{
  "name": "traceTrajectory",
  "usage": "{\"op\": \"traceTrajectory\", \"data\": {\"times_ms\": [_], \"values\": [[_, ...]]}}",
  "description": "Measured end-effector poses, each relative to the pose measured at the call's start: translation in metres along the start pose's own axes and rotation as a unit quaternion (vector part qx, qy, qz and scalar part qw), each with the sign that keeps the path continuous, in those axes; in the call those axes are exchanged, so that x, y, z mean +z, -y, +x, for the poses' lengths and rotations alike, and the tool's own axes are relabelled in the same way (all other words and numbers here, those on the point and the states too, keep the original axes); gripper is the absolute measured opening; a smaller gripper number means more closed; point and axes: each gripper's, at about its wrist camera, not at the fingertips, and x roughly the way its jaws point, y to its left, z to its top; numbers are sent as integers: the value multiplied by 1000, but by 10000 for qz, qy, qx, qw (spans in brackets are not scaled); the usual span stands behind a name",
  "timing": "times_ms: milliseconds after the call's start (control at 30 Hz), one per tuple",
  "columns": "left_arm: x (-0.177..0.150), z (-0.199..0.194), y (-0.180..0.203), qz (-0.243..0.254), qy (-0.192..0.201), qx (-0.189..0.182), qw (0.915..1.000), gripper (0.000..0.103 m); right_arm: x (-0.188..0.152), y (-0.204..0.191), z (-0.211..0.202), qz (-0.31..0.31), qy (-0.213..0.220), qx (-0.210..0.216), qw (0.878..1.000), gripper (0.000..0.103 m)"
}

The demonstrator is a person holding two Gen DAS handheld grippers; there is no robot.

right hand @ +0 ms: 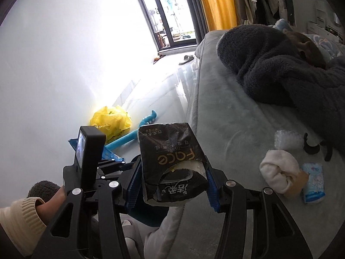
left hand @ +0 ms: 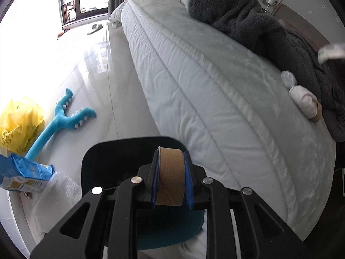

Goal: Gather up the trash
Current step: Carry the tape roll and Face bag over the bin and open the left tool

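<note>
My left gripper (left hand: pixel 170 179) is shut on a brown cardboard tube (left hand: pixel 171 172) and holds it over the opening of a dark bin (left hand: pixel 103 161) beside the bed. My right gripper (right hand: pixel 172 181) is shut on a torn black tissue pack (right hand: pixel 170 161) with white tissue showing, held above the bed's edge. The left gripper's body and camera (right hand: pixel 88 149) show at the left of the right wrist view. On the bed lie a rolled white sock (right hand: pixel 278 172), a small blue tissue packet (right hand: pixel 313 182) and a piece of bubble wrap (right hand: pixel 287 139).
A grey-white mattress (left hand: pixel 204 90) fills the right side, with a dark fleece blanket (left hand: pixel 248 19) on it. On the floor lie a yellow plastic bag (left hand: pixel 19 120), a blue plush toy (left hand: pixel 64 118), a blue wrapper (left hand: pixel 23 173) and a slipper (left hand: pixel 96 28) near the window.
</note>
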Motion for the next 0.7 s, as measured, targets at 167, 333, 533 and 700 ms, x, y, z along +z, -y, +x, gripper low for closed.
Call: {"op": "traceTrajectory", "data": {"times_ms": [167,333,533,700], "values": [[-20,11,-18,-168,-343,79,9992,23,6,-14,18,-26,-66,40,10000,53],[-38,26,-39,-343,-798,142,9961,23,9,-29,36,-131,-176,74,9997,53],[-60,39,-66,-645,-1343,51,9888,23,12,-51,60,-252,-351,122,9990,53],[-74,44,-78,-789,-1690,-222,9822,37,11,-67,96,-299,-679,79,9972,53]]}}
